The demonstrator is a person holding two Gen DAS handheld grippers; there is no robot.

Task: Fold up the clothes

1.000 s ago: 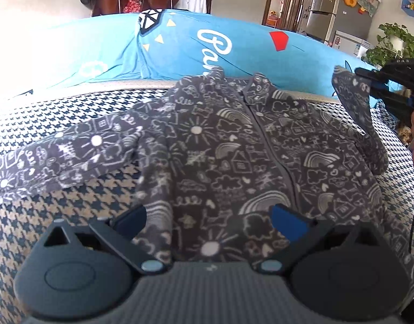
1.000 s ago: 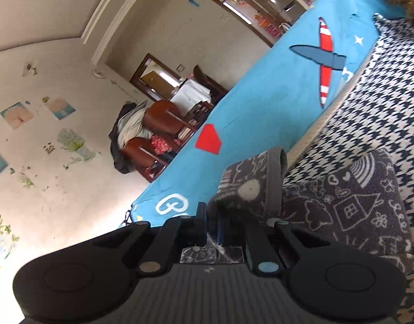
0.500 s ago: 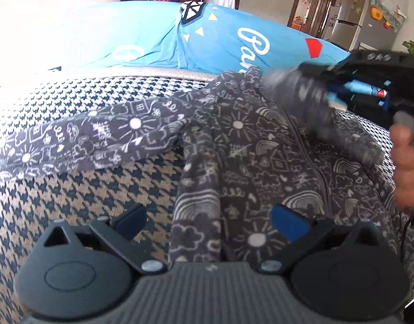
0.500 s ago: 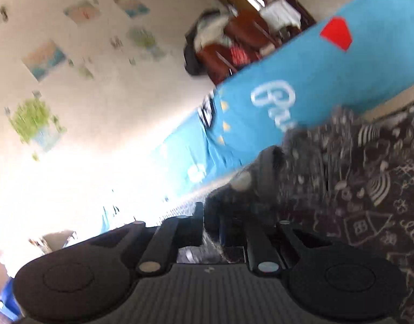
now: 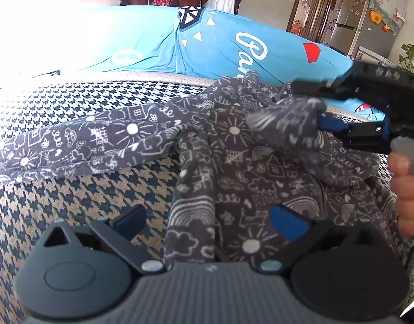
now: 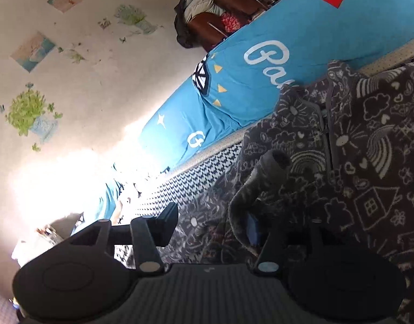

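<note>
The right tool (image 6: 212,224), seen a second ago clamped shut on the cuff of the right sleeve (image 5: 285,118) and held out past the right edge of the houndstooth cushion (image 5: 58,102), is now carried in over the jacket (image 5: 234,178), near its collar. The sleeve is brought along and is now folded across the chest, where before it was lifted clear to the side. The jaws of the right tool, closed half a second ago, are now parted, with the cuff still draped against one finger (image 6: 251,228). The left tool (image 5: 207,216) is shifted toward the jacket's left side, so that the left sleeve (image 5: 85,140) is seen larger and nearer the view's centre.
</note>
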